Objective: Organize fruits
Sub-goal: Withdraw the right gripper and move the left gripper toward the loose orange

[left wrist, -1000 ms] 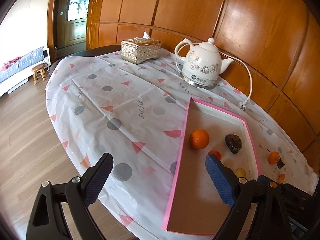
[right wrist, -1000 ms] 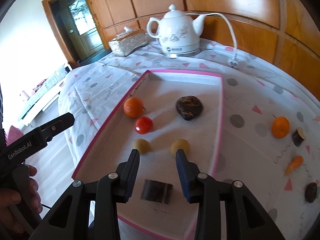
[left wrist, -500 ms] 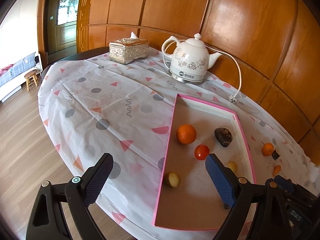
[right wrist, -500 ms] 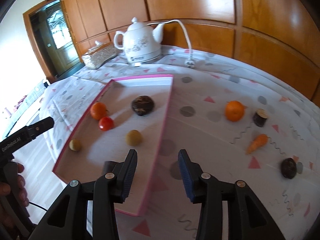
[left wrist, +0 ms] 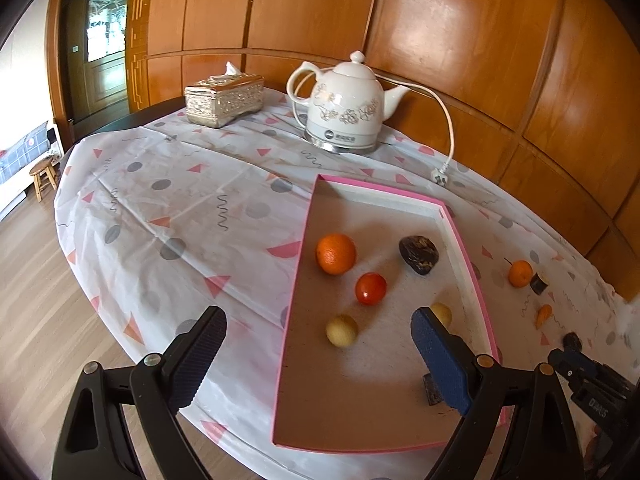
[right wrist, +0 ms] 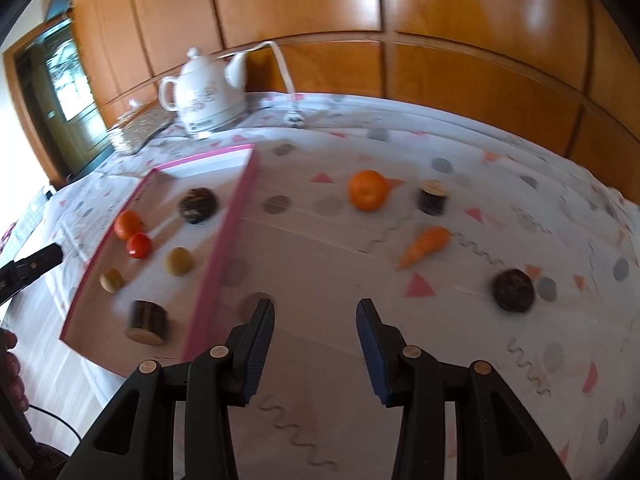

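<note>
Hovering over bare tablecloth (right wrist: 320, 264) just right of the pink tray (right wrist: 236, 216), the right gripper (right wrist: 316, 320) has its two blue-padded fingers partly apart with nothing between them; the left gripper (left wrist: 316, 334) hangs at the tray's near end, its fingers spread wide and empty, one over the cloth and the other over the tray floor; nearest inside the tray lies a dark cut log-like piece (right wrist: 147, 322), partly hidden behind the left gripper's right finger in the left wrist view; beyond it sit two pale yellow round fruits (left wrist: 341, 331), apart from each other, then a red tomato (left wrist: 371, 288) and an orange (left wrist: 336, 253) close together toward the tray's left wall, and a dark lumpy fruit (left wrist: 419, 255) toward its right wall; outside the tray, on the cloth to the right, a dark round fruit (right wrist: 513, 290) lies nearest, a small carrot (right wrist: 426, 245) further on, then a second orange (right wrist: 368, 190) with a short dark cut piece (right wrist: 432, 197) just beside it; at the far edge of the table a white floral kettle (left wrist: 346, 106) stands on its base, its cord trailing to a loose plug (left wrist: 440, 177) on the cloth; left of it rests a silver tissue box (left wrist: 224, 100); wooden wall panels rise behind.
</note>
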Available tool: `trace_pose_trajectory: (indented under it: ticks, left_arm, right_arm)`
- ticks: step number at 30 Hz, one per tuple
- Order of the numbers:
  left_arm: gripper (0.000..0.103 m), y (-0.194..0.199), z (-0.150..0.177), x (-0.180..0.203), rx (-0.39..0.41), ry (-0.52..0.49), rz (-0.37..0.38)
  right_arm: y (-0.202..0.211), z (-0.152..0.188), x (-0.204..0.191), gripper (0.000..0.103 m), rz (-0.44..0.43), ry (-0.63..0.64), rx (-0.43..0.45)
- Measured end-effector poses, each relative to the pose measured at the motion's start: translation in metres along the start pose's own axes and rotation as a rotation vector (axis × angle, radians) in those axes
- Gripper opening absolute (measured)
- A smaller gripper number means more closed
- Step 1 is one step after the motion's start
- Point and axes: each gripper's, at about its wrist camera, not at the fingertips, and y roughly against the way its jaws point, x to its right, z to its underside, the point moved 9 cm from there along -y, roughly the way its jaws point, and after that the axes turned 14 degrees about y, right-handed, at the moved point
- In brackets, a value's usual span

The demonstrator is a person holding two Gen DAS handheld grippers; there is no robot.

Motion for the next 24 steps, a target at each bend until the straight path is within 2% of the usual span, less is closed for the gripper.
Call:
trace_pose_trajectory:
  ticks: [12, 24]
  left_arm:
    - [0.094, -0.005, 0.012, 0.031, -0.044, -0.074, 0.048]
    - [0.094, -0.01, 0.023, 0.069, -0.085, -0.16, 0.097]
  right_arm:
    - [0.015, 0.046, 0.082, 0.043, 0.137, -0.18, -0.045]
    - [0.037, 0.09, 0.144, 0.043, 0.253, -0.312, -0.078]
